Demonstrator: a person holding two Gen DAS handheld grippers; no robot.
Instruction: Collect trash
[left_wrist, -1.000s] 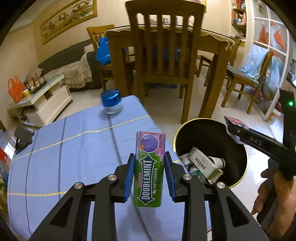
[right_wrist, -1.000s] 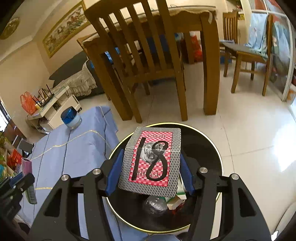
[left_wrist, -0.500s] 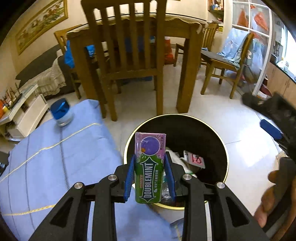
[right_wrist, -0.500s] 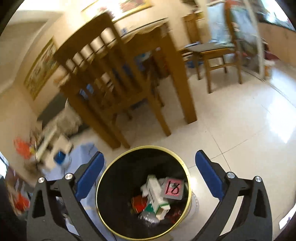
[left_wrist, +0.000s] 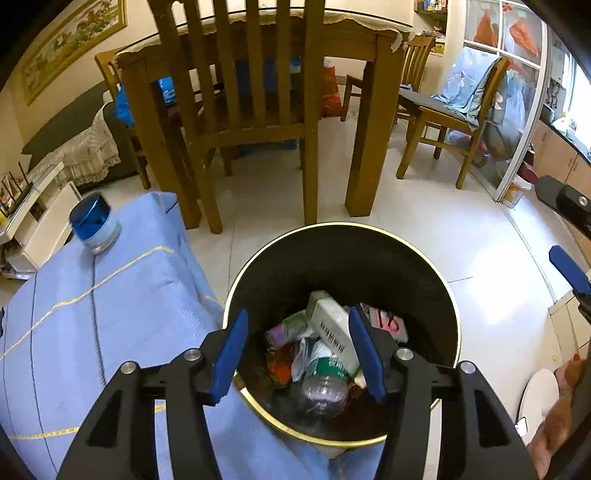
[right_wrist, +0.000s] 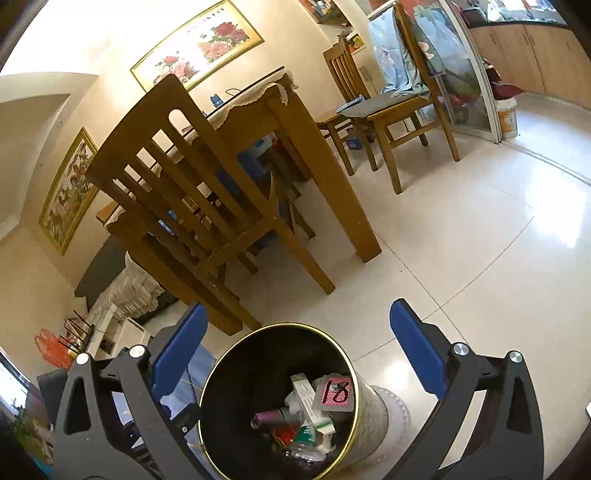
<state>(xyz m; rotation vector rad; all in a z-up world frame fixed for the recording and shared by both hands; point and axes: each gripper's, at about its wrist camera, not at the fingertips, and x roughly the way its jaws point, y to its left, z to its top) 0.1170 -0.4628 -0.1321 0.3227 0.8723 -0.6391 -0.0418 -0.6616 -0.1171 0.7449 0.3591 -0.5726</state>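
A black trash bin with a gold rim (left_wrist: 452, 306) stands on the floor beside the blue-clothed table (left_wrist: 110, 314). My left gripper (left_wrist: 297, 354) is open and empty right above the bin. Inside lie the gum pack (left_wrist: 286, 328), a white box (left_wrist: 330, 328), a clear bottle (left_wrist: 325, 387) and the red card marked 18 (left_wrist: 388, 323). My right gripper (right_wrist: 291, 354) is open and empty, higher above the bin (right_wrist: 354, 373). The card (right_wrist: 334, 393) and the gum pack (right_wrist: 269, 417) show in that view too.
A blue-lidded jar (left_wrist: 94, 229) stands at the table's far corner. A wooden chair (left_wrist: 236, 110) and dining table (left_wrist: 369, 110) stand just behind the bin. Another chair (left_wrist: 443, 122) is at the right. The right gripper's finger (left_wrist: 569, 269) shows at the right edge.
My left gripper swung from over the table to over the bin, opened and dropped the gum pack in. My right gripper released the red card into the bin and lifted away.
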